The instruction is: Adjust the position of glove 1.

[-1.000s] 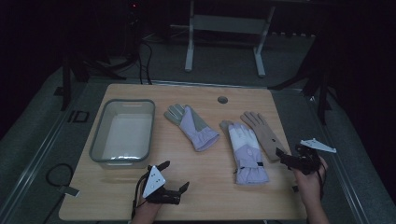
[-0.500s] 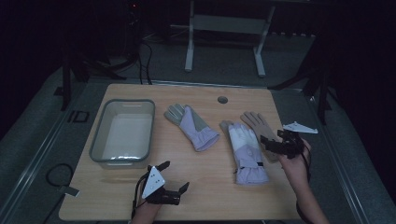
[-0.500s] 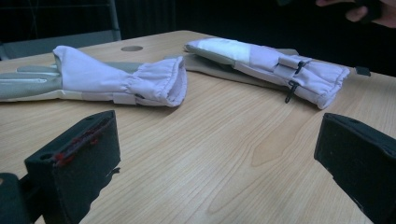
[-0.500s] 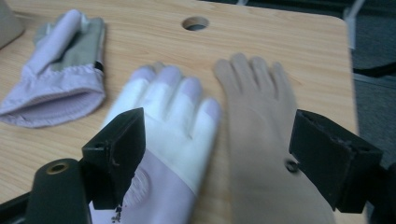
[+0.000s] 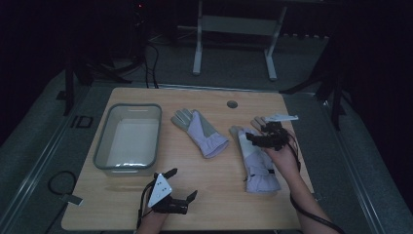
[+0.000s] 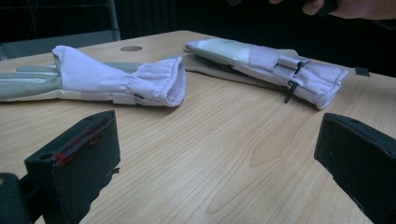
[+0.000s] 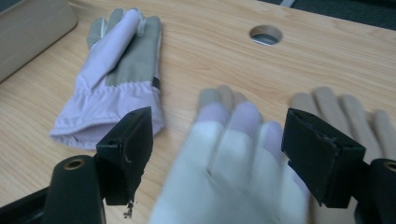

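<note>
Two lilac and grey gloves lie on the wooden table [image 5: 219,204]. One glove [image 5: 200,132] [image 7: 116,70] [image 6: 116,77] rests at the middle. The other glove [image 5: 259,163] [image 7: 229,177] [image 6: 280,67] lies to its right, partly over a tan glove [image 5: 258,122] [image 7: 336,107]. My right gripper [image 5: 257,135] [image 7: 224,154] hovers over the fingers of the right-hand lilac glove; its jaws have just been closing but stand open, with the glove below them and untouched. My left gripper [image 5: 182,184] [image 6: 219,163] rests open near the front edge, nothing between its jaws.
A grey plastic tray [image 5: 104,146] [image 7: 32,23] stands at the table's left. A round cable hole [image 5: 232,104] [image 7: 265,35] sits near the far edge. A metal stand [image 5: 234,24] is on the floor beyond the table.
My right gripper has moved from the table's right edge leftward and away, over the right-hand lilac glove, and its jaws look narrower. The left gripper has kept still.
</note>
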Demonstrator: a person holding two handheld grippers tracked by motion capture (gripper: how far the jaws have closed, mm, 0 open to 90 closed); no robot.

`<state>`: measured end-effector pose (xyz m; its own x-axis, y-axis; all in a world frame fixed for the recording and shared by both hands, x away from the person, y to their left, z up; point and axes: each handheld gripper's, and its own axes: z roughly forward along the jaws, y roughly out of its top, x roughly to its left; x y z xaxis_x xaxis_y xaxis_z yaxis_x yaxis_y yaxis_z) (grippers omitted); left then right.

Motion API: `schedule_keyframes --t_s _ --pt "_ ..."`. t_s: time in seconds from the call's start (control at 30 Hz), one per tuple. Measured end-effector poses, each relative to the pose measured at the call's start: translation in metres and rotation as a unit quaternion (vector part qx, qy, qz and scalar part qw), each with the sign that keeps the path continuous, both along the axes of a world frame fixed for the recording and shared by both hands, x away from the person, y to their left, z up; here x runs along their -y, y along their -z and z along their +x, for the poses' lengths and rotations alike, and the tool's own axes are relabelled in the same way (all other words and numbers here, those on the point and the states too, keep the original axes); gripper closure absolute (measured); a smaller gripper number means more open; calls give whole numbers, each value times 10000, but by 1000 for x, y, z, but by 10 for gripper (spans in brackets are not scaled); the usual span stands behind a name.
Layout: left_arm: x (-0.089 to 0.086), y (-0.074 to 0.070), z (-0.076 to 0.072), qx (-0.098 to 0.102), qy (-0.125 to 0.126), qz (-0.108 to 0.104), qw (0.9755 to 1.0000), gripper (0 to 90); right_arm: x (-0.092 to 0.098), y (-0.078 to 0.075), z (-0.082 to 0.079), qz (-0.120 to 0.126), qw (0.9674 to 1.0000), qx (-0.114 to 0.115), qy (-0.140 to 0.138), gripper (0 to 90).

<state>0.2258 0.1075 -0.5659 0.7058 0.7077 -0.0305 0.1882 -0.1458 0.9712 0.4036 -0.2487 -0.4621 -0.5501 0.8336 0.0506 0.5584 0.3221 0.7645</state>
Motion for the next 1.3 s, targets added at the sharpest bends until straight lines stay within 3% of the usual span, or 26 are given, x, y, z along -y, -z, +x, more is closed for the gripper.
schedule_keyframes --t_s 0.33,0.6,0.93,1.13,1.3 --pt "0 0 0 -19 31 -14 10000 3 -50 4 22 -139 9984 -148 -531 376" --pt "-1 0 1 -29 74 -32 10000 3 -92 20 46 -358 9946 -359 -911 413" --pt "-1 0 1 -51 104 -65 9999 3 -126 33 69 -652 9895 -432 -1212 458" --pt "-1 0 1 -65 114 -91 9999 3 -141 44 85 -780 9880 -570 -1203 467" --pt "-1 0 1 -72 139 -94 9998 3 -150 62 93 -1162 9842 -785 -1082 466"
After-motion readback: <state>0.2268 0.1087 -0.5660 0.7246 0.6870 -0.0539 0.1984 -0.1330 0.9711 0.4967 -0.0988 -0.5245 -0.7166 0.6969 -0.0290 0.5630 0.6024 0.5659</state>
